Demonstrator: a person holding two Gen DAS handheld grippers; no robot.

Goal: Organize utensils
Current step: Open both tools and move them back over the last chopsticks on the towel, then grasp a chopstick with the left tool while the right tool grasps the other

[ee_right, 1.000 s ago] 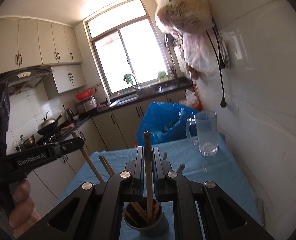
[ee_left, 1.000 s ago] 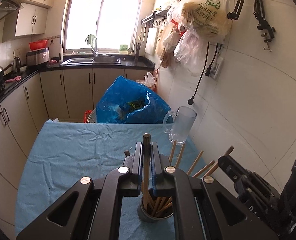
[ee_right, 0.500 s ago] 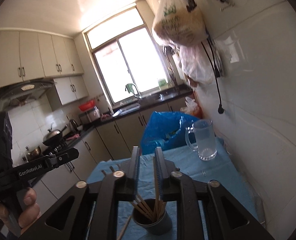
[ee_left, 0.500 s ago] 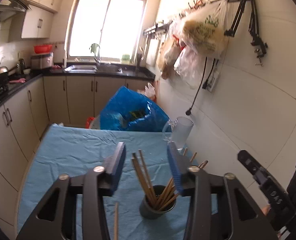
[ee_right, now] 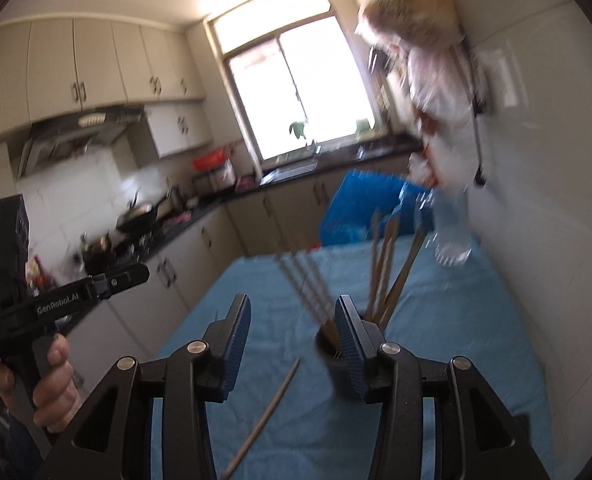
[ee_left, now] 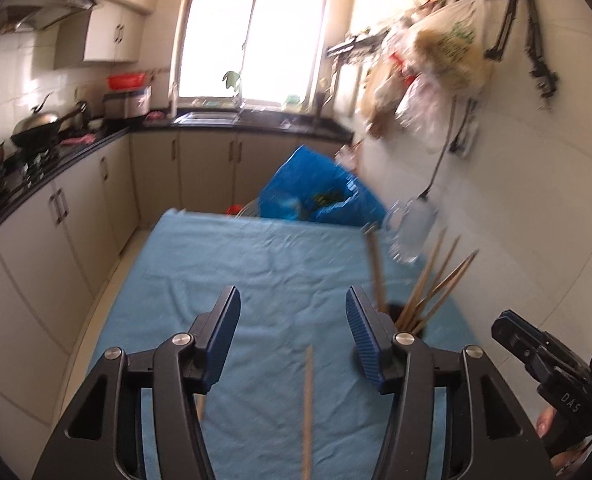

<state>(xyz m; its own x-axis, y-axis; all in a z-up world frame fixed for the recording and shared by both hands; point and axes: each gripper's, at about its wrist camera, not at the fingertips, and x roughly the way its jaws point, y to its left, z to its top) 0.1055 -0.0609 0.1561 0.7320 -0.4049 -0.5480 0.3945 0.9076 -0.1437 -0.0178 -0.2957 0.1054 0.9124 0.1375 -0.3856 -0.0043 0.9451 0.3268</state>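
A dark cup (ee_left: pixel 414 317) stands on the blue cloth (ee_left: pixel 256 264) with several wooden chopsticks (ee_left: pixel 436 280) leaning in it. My left gripper (ee_left: pixel 292 308) hangs left of the cup, its jaws opening with nothing gripped. One loose chopstick (ee_left: pixel 308 400) lies on the cloth below it. In the right wrist view my right gripper (ee_right: pixel 292 312) is also opening and holds nothing. Its right finger hides part of the cup (ee_right: pixel 328 348), from which the chopsticks (ee_right: pixel 384 264) stick up. The loose chopstick (ee_right: pixel 268 404) lies in front of the cup.
A glass mug (ee_left: pixel 414 232) stands at the table's far right by the tiled wall. A blue bag (ee_left: pixel 320 200) sits behind the table. A hand (ee_right: pixel 52 384) holds the left gripper (ee_right: pixel 136 276). Cabinets and a counter run along the left.
Both grippers were shut on a chopstick over the cup; both have opened and let go. The chopsticks now stand in the cup. Both grippers drew back and to the left.
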